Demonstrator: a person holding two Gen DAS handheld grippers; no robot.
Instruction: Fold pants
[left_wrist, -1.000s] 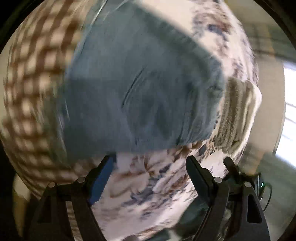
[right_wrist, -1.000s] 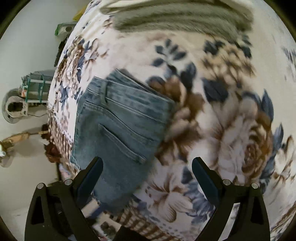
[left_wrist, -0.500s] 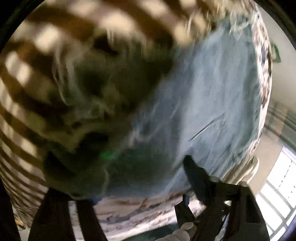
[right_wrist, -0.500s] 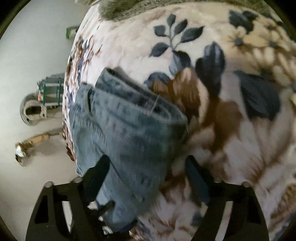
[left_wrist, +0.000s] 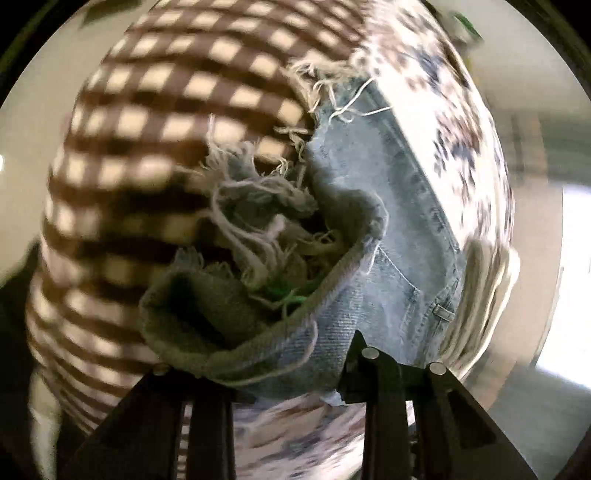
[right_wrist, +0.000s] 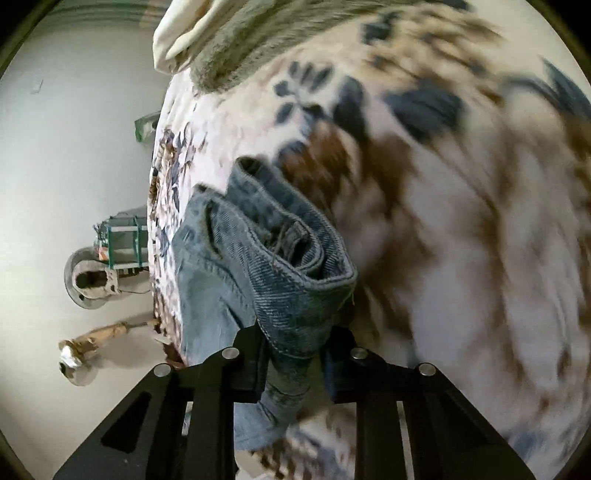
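Observation:
The pants are light blue jeans lying folded on a floral blanket. In the left wrist view their frayed leg hem bunches right in front of my left gripper, whose jaws have closed on the hem fabric. The back pocket side stretches away to the right. In the right wrist view the waistband end rises in a thick fold between the jaws of my right gripper, which is shut on it.
The floral blanket covers the bed, and a brown checked cover lies at its end. A grey-green and cream cloth sits at the far edge. Floor with clutter lies left of the bed.
Both grippers have moved down onto the jeans and closed: the left on the frayed hem, the right on the waistband end. Both ends now lift off the blanket.

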